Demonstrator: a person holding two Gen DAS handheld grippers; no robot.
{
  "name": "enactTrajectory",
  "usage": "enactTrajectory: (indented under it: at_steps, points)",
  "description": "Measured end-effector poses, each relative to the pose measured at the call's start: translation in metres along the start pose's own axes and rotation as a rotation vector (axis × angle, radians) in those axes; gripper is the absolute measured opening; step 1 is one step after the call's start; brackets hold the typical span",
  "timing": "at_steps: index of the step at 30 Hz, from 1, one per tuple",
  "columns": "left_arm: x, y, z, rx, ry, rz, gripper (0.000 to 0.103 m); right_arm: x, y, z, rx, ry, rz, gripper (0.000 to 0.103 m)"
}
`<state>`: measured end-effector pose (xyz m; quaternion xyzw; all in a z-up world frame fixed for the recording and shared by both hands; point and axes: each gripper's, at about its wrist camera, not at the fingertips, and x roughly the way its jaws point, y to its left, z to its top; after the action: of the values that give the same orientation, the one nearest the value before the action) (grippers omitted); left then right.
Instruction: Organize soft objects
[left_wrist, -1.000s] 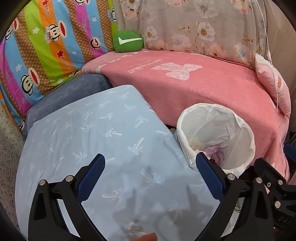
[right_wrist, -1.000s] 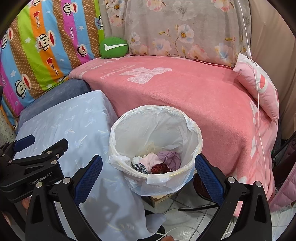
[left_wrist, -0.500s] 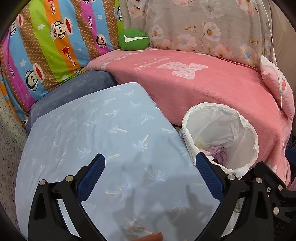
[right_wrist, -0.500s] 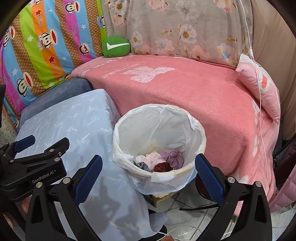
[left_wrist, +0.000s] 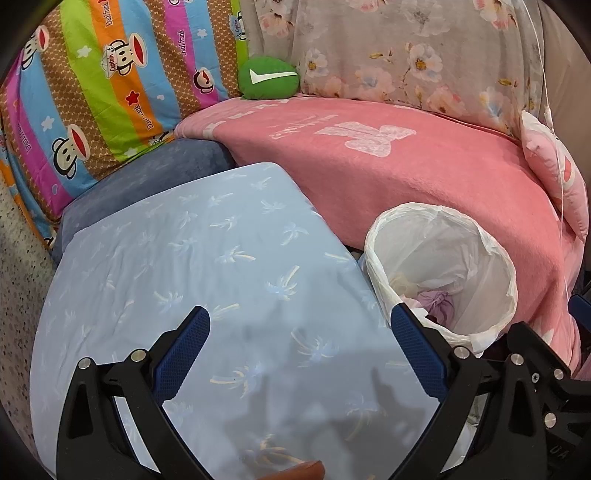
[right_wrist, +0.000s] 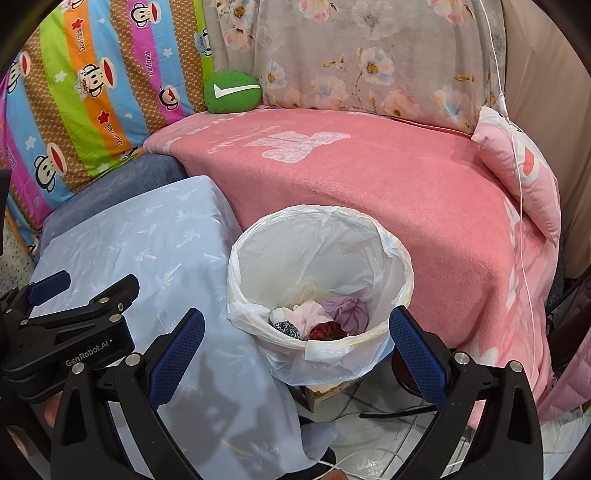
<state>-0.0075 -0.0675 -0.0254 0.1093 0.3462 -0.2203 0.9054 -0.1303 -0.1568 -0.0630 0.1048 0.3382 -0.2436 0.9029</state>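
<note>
Both grippers stood wide apart and held nothing. The left gripper (left_wrist: 297, 350) hung over the pale blue cloth printed with small palm trees (left_wrist: 207, 273) that covered the near-left surface, its blue-padded fingers (left_wrist: 183, 350) casting shadows on the fabric. The right gripper (right_wrist: 295, 350) hovered above the white plastic-lined bin (right_wrist: 400, 258), which stood between the blue cloth and the pink fleece blanket (right_wrist: 369, 184) spread over the bed.

The soft objects lay in the bottom of the bin — a lilac bundle of cloth (right_wrist: 345, 312), a pale pink piece (right_wrist: 310, 317), a dark red piece (right_wrist: 327, 330), a small black-and-white patterned piece (right_wrist: 286, 328) and something cream-coloured (right_wrist: 310, 290) behind them. From the left wrist view only the lilac bundle (left_wrist: 437, 301) and a bit of the cream piece showed inside the bin (left_wrist: 495, 258).

At the far side a round green cushion with a white tick mark (right_wrist: 232, 92) rested where the blanket met the striped monkey-print bedding (right_wrist: 92, 85) on the left and the grey floral fabric (right_wrist: 369, 59) on the right. A pink pillow (right_wrist: 517, 173) leaned at the far right edge of the bed, with a thin white cord (right_wrist: 517, 155) hanging across it. A blue-grey cushion (right_wrist: 110, 192) sat just beyond the blue cloth.
</note>
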Motion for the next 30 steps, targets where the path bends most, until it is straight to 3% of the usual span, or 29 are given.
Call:
enactTrajectory:
  at_steps: [30]
  points:
    - [0.0024, 0.0034, -0.0019, -0.034, 0.007, 0.017, 0.094, 0.0004, 0.0026, -0.0022, 0.000, -0.001, 0.002, 0.098]
